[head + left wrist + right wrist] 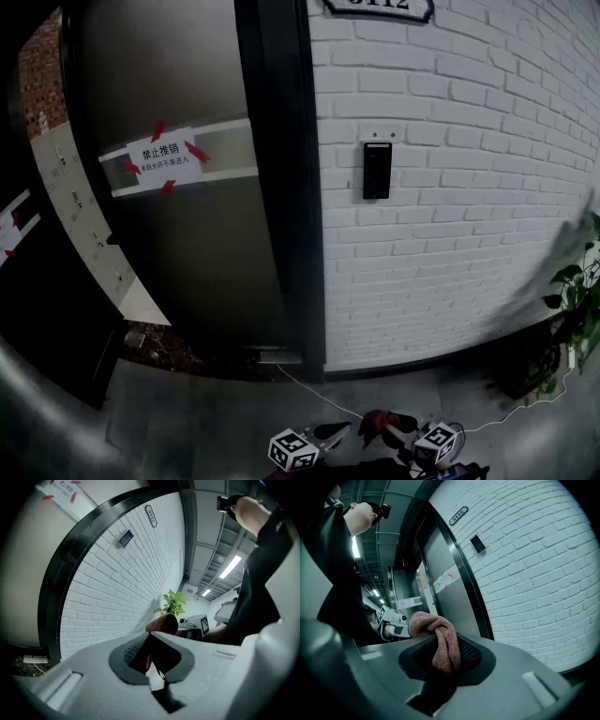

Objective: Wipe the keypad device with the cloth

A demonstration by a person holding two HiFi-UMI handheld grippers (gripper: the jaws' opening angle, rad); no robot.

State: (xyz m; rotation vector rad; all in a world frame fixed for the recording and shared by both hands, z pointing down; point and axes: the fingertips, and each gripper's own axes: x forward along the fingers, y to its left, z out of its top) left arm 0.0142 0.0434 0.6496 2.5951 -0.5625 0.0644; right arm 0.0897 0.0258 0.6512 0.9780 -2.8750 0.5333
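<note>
Holding off on any wiping so far, by the look of things. Right tongs (443,651) clamped tight on a brownish cloth (440,639), fat twisted bunch poking out past the tips. Left tongs (151,641) pinched together or very nearly, gripping nothing as far as can be told. Reddish sliver in the slit, probably just that cloth bunch beyond. Both sets low at the bottom of the head view, close beside each other.

Keypad device (377,171): small dark slab up on the white brick wall (469,244), just right of the black door frame (281,187), well apart from both tongs and not yet touched.

Tips for the step in hand, purely a judgement call:
- Raise the right tongs and lead with the puffy end of the cloth, never the hard tips, to avoid scraping the face.
- Keep the clamp firm. Likely to slip otherwise under sideways drag, with a loose bunch like that.
- Go flat and light, top to bottom, then round the edges.
- Mind the risk of pressing buttons by accident.
- Park the left tongs out of the way, clear of the white cable (319,396) trailing across the floor.
- Only 1 cloth, so no dropping.
</note>
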